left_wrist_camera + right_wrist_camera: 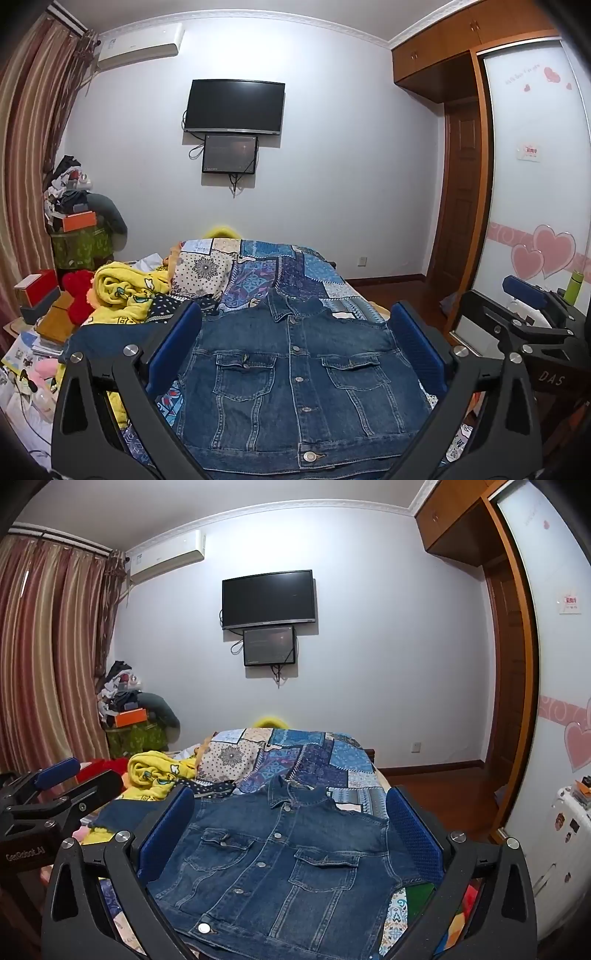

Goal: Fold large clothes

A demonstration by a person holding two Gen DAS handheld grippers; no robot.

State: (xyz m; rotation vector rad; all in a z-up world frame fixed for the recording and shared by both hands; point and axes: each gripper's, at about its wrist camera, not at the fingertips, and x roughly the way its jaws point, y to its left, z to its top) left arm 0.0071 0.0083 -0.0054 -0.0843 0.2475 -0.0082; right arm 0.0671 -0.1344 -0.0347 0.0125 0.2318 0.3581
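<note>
A blue denim jacket (295,380) lies buttoned, front up, on the patchwork bed cover (295,273), collar toward the far wall. It also shows in the right wrist view (280,864). One sleeve (107,338) stretches to the left; the other sleeve is not seen. My left gripper (295,350) is open and empty, held above the jacket's chest. My right gripper (291,834) is open and empty above the same jacket. The right gripper also shows at the right edge of the left wrist view (532,306). The left gripper shows at the left edge of the right wrist view (51,794).
A yellow blanket (125,291) and a red plush (77,291) lie at the bed's left side. Boxes and papers (37,317) crowd the left floor. A clothes pile (74,199) stands in the corner. A wardrobe (532,177) and wooden floor (406,295) lie to the right.
</note>
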